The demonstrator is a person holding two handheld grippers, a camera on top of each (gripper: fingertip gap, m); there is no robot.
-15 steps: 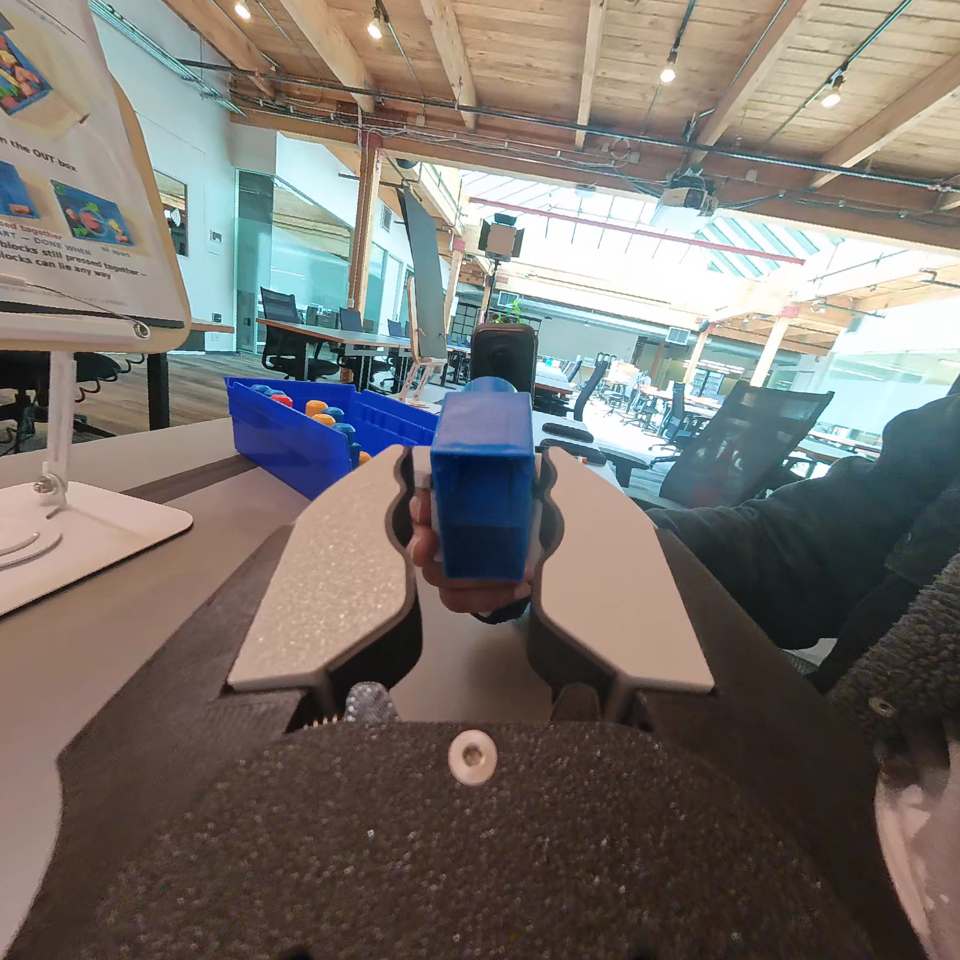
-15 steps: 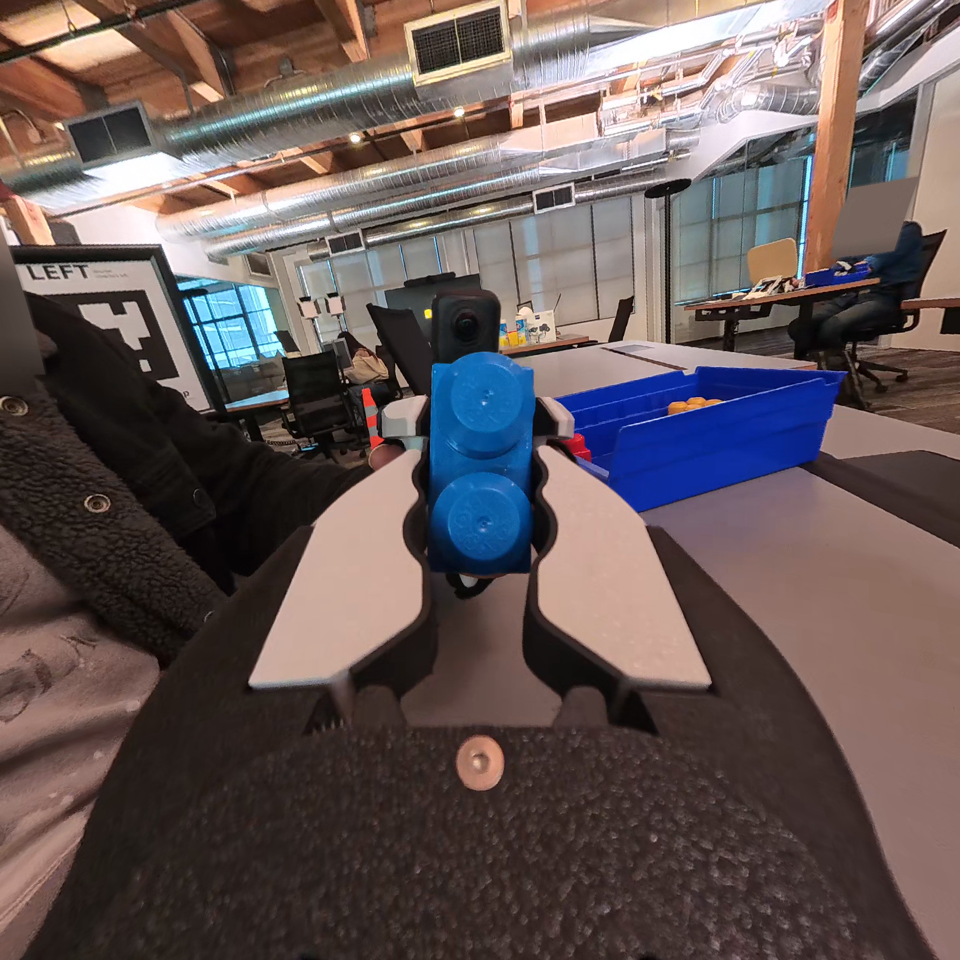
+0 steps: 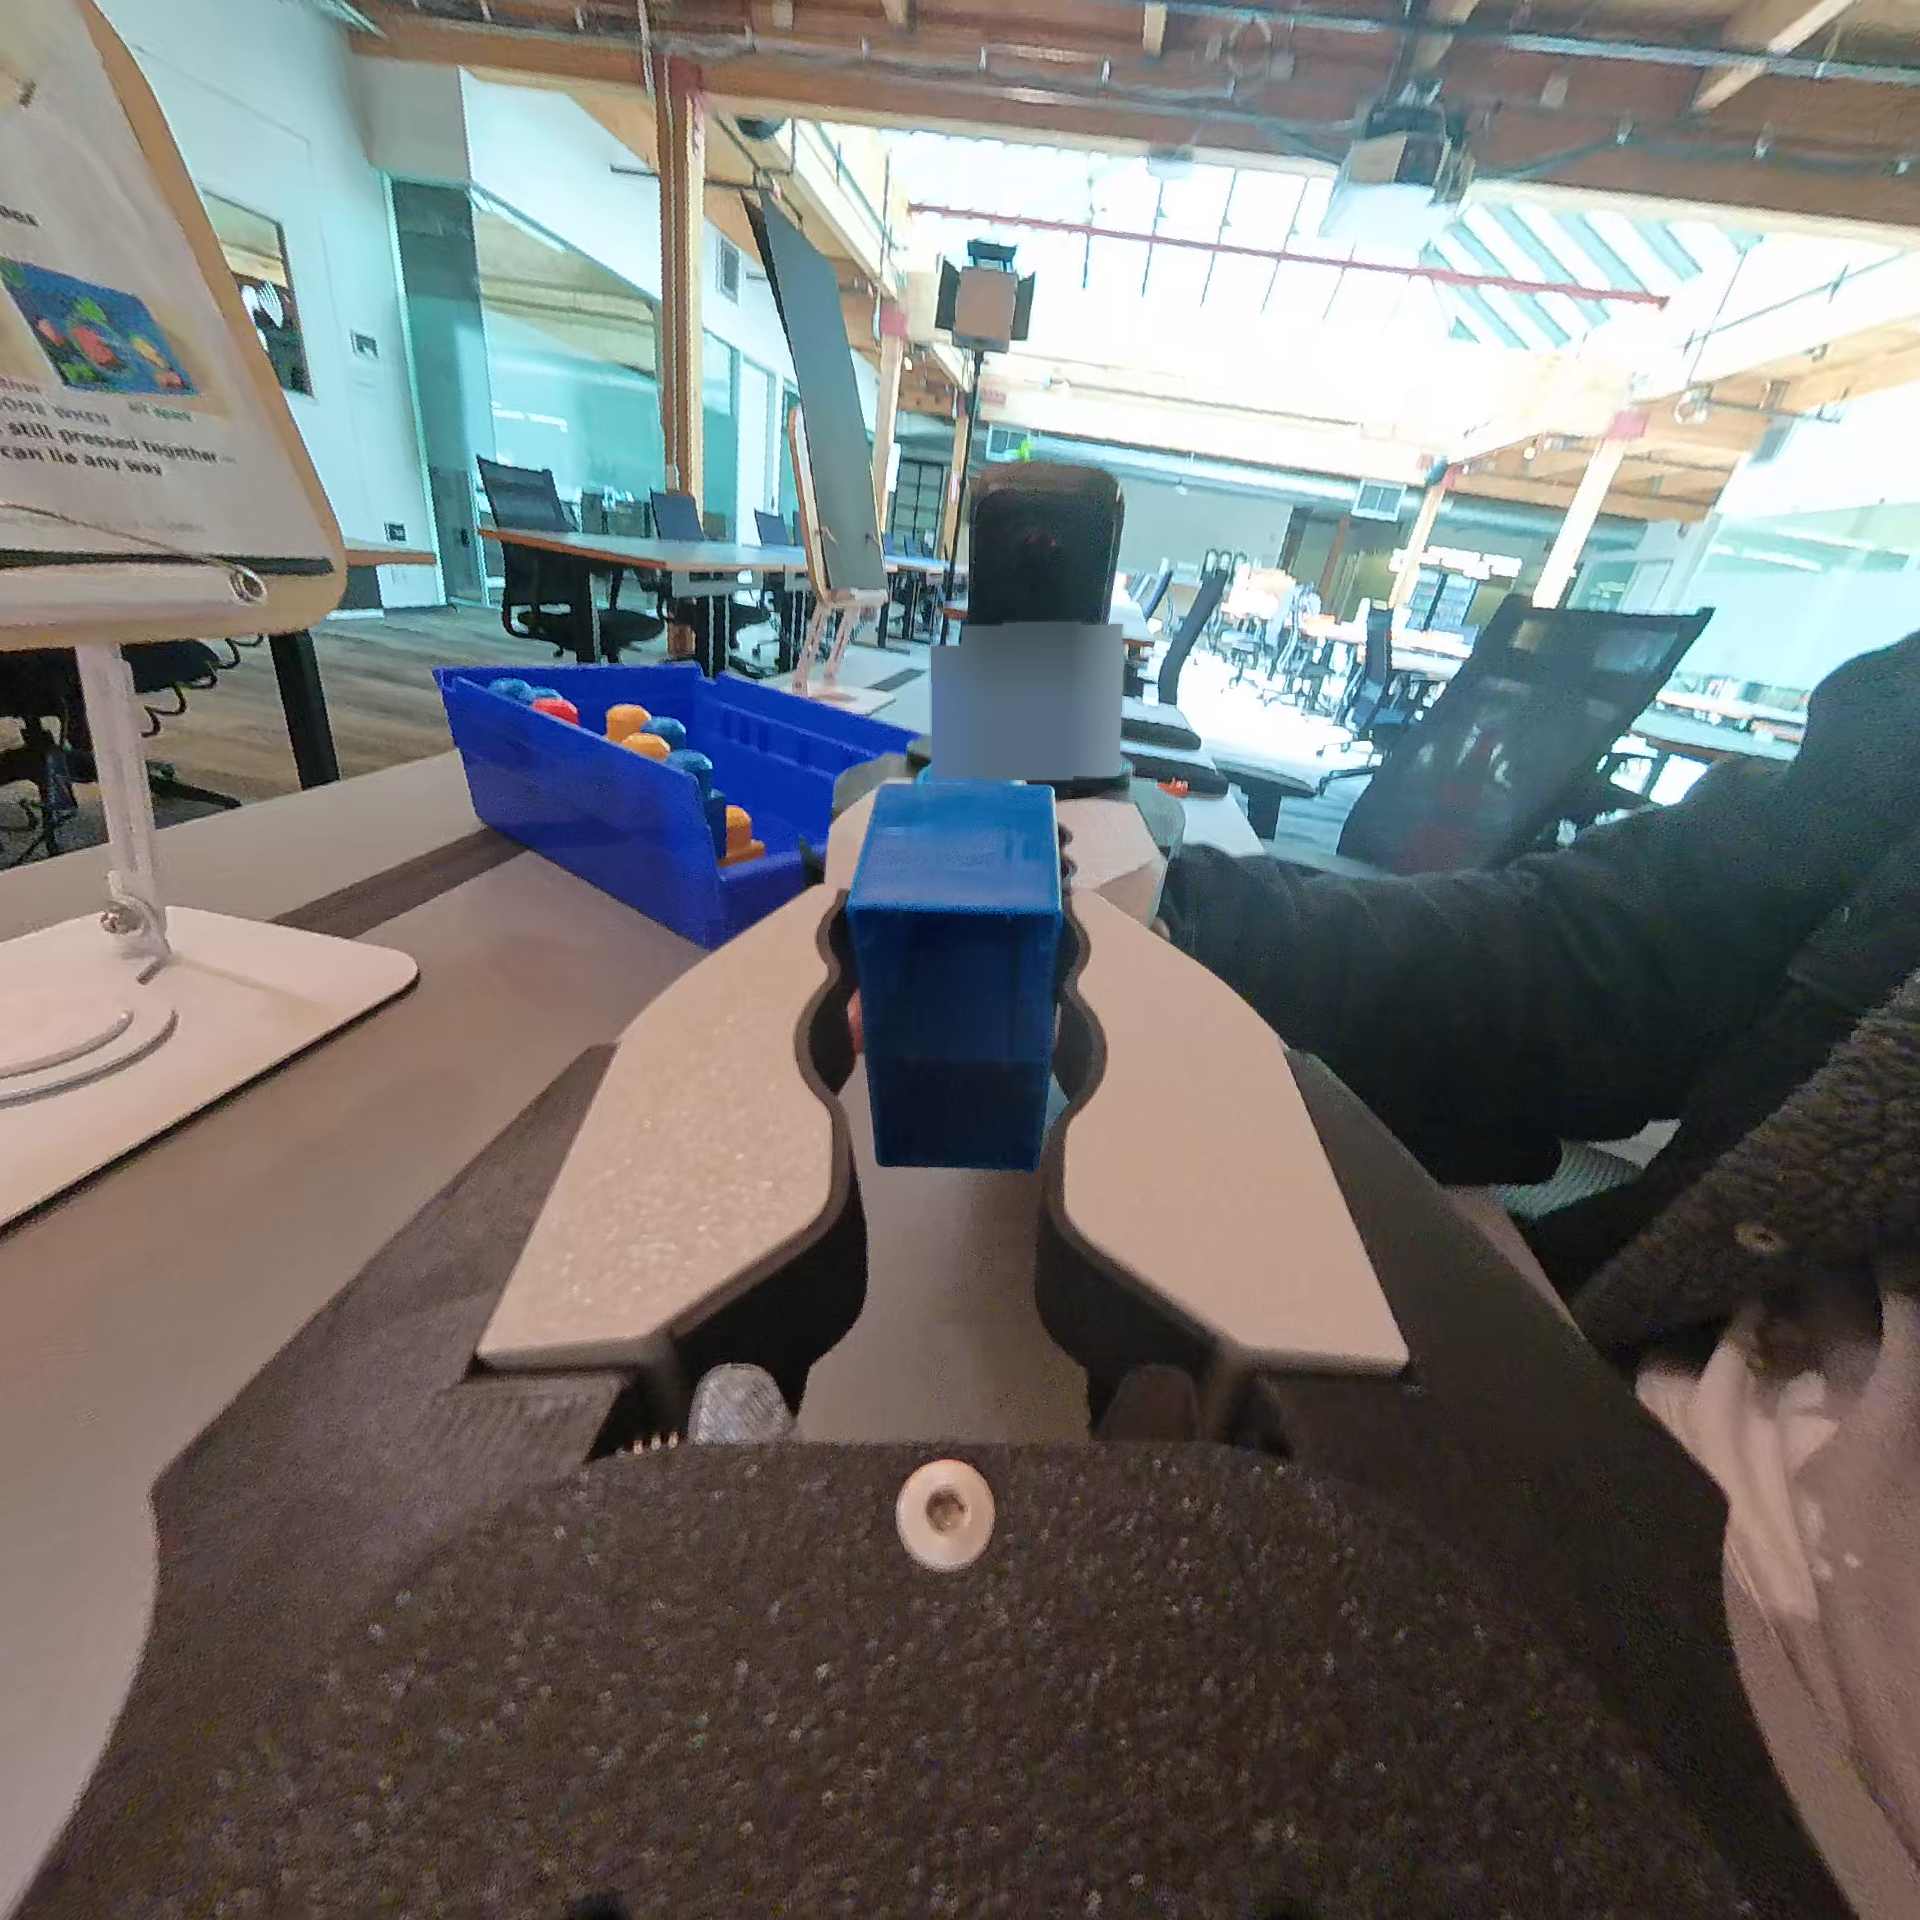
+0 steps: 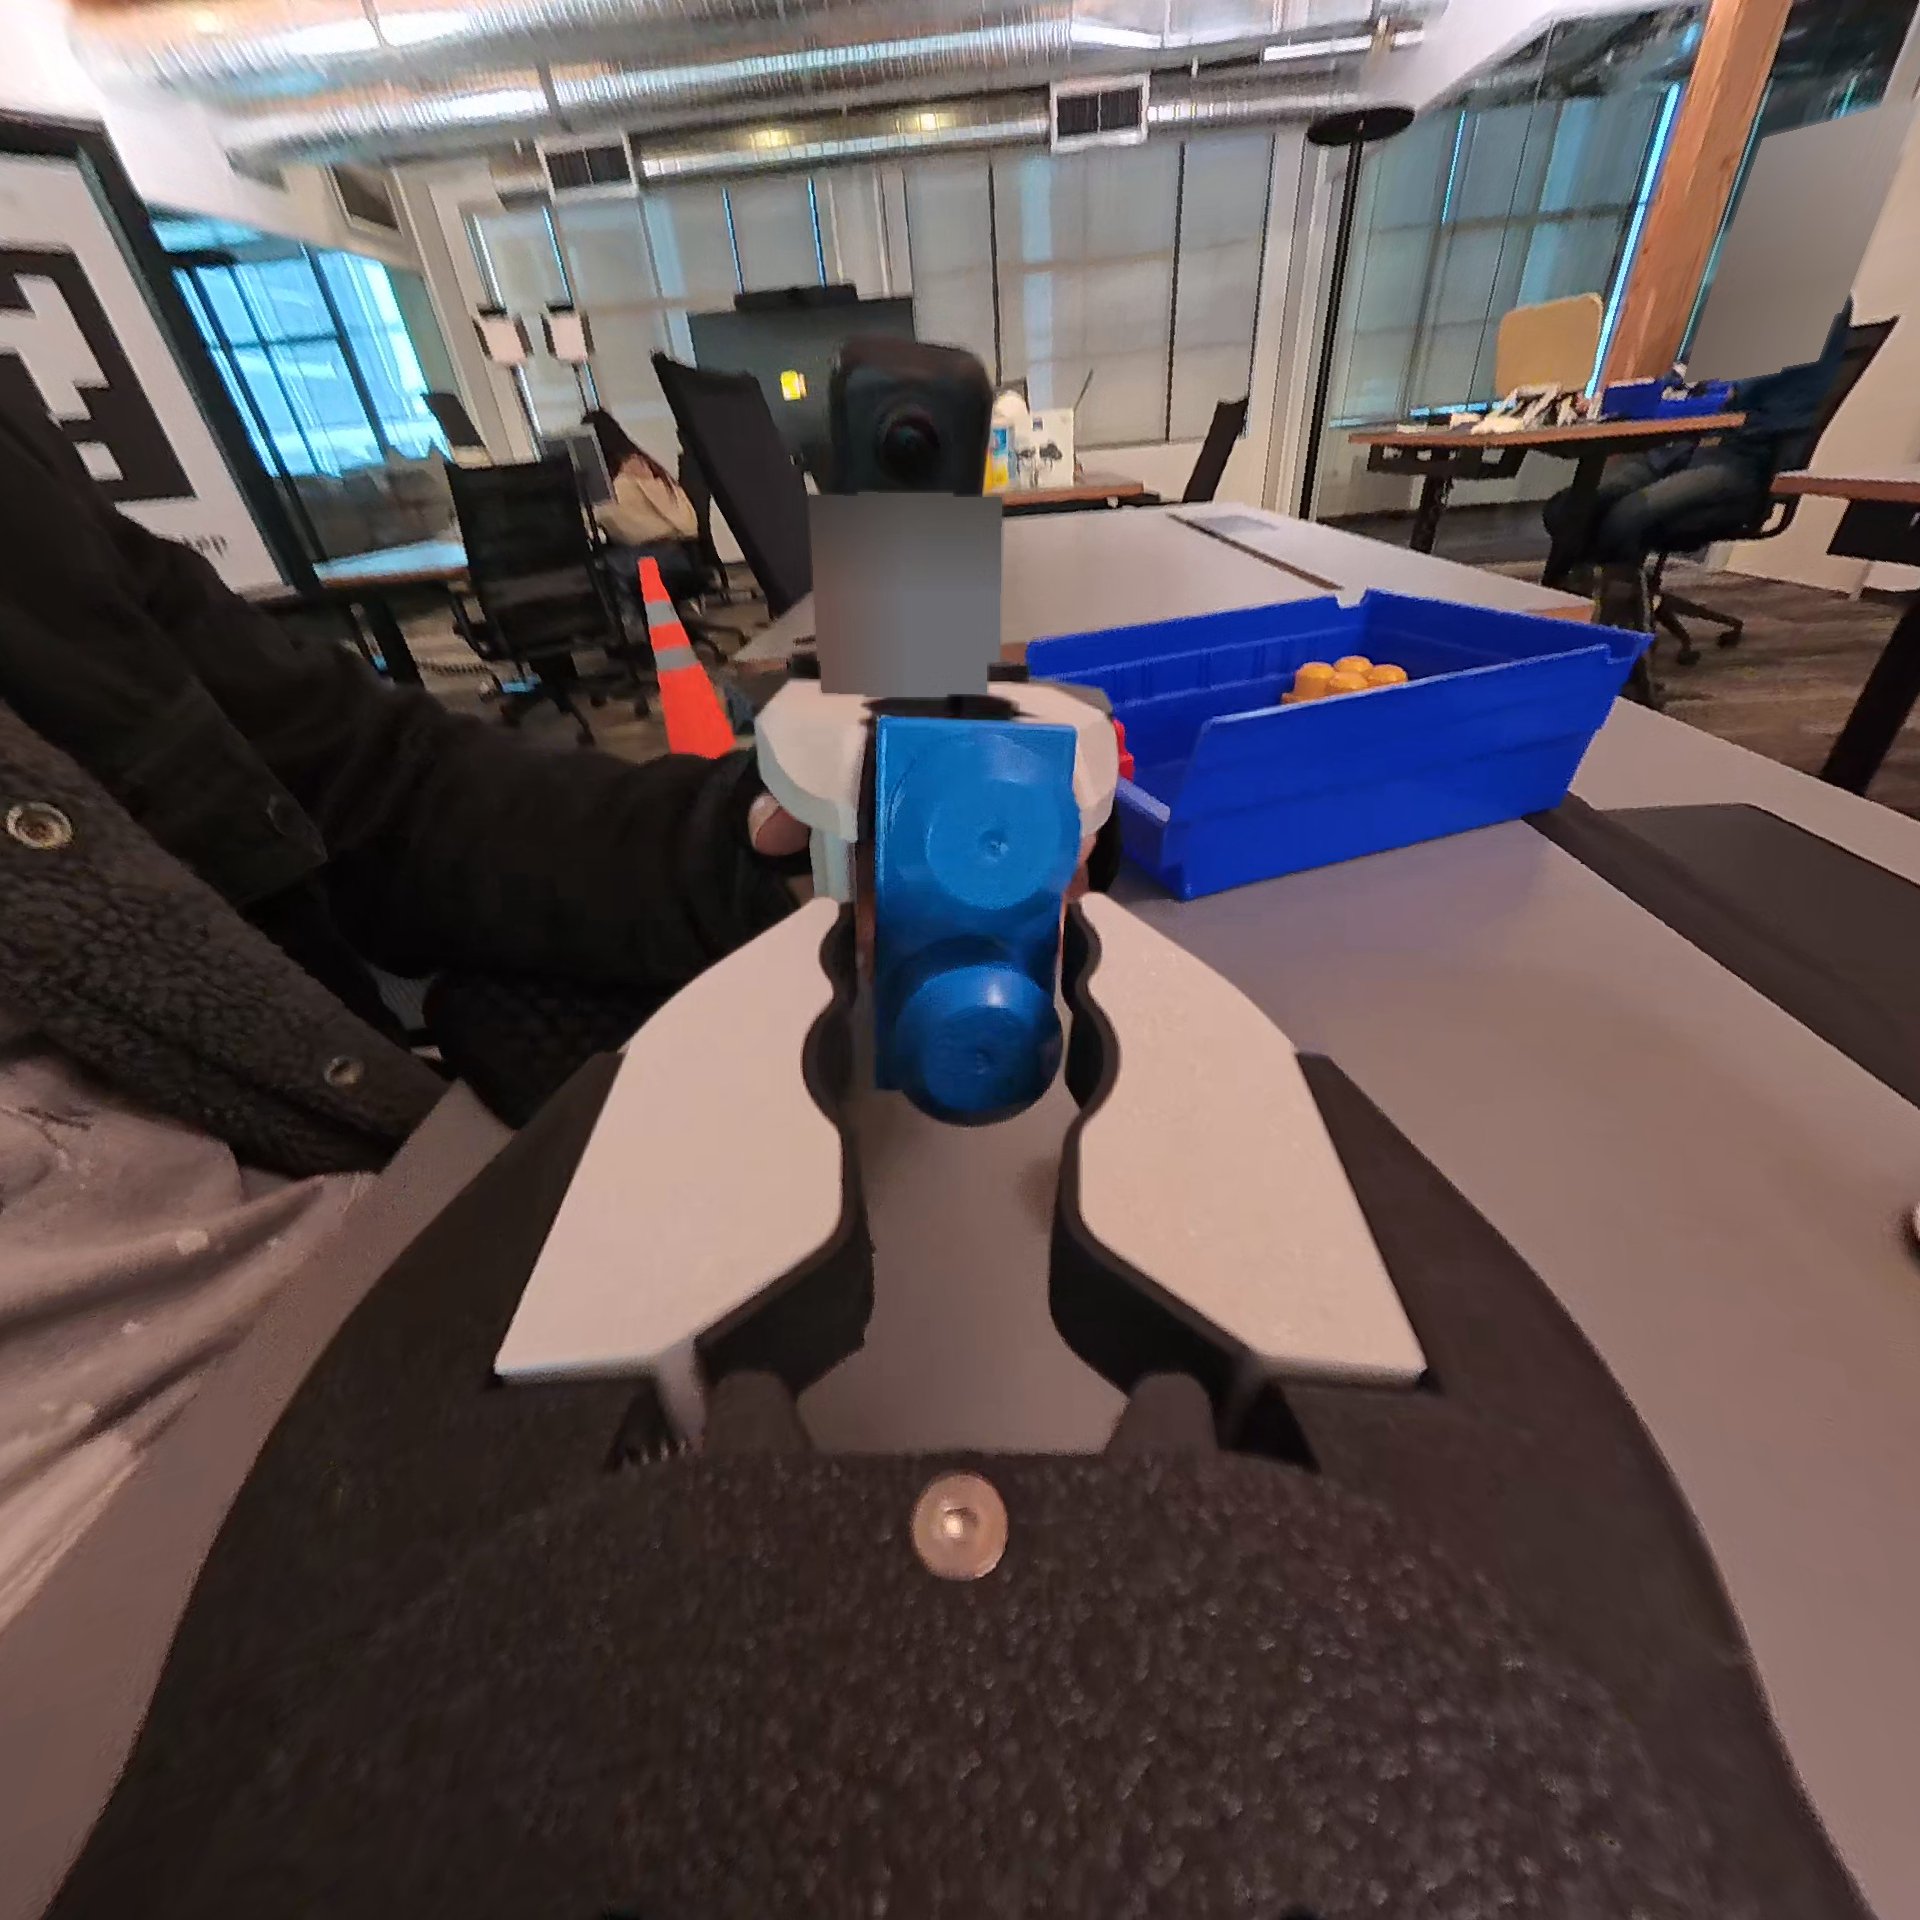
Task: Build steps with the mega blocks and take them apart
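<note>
Two claws face each other above the table (image 3: 260,1195), and both pinch one blue block (image 3: 954,977) between them. Your left claw (image 3: 954,997) clamps its sides and looks into its hollow underside; your right claw (image 4: 966,935) clamps the same block (image 4: 971,904) and sees its two studs, one above the other. So the long axis stands upright between your fingers and the studs point at your right claw. One blue bin (image 3: 623,821) lies ahead-left of the left claw with several loose blocks inside, too bunched to count. One white sign stand (image 3: 156,997) sits left of it. Your dark sleeve (image 3: 1507,987) reaches in from the right.
</note>
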